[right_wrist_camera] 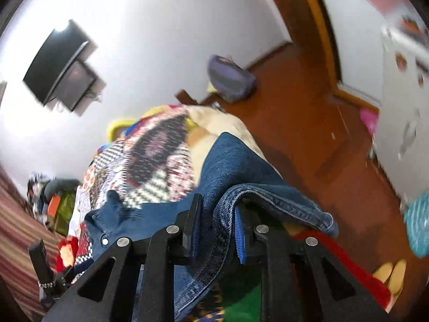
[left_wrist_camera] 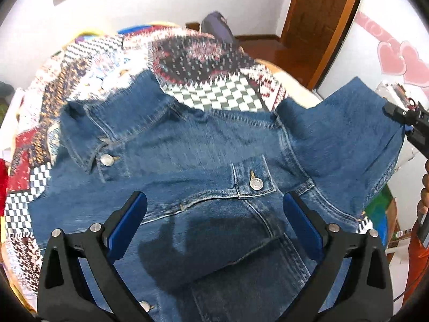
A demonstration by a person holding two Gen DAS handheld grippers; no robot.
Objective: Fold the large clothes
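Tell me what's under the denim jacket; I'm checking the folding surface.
A patchwork blanket with checkered patches shows around the denim jacket, past its collar and left side. What lies directly beneath the jacket is covered.

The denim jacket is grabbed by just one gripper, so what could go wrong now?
1. The right gripper pinches only a folded edge of the denim jacket; the heavy cloth might slip out.
2. The left gripper hangs open above the jacket, holding nothing, so one-sided pulling may skew or bunch the fold.
3. The sleeve drapes over the bed's edge and could drag the jacket toward the floor.
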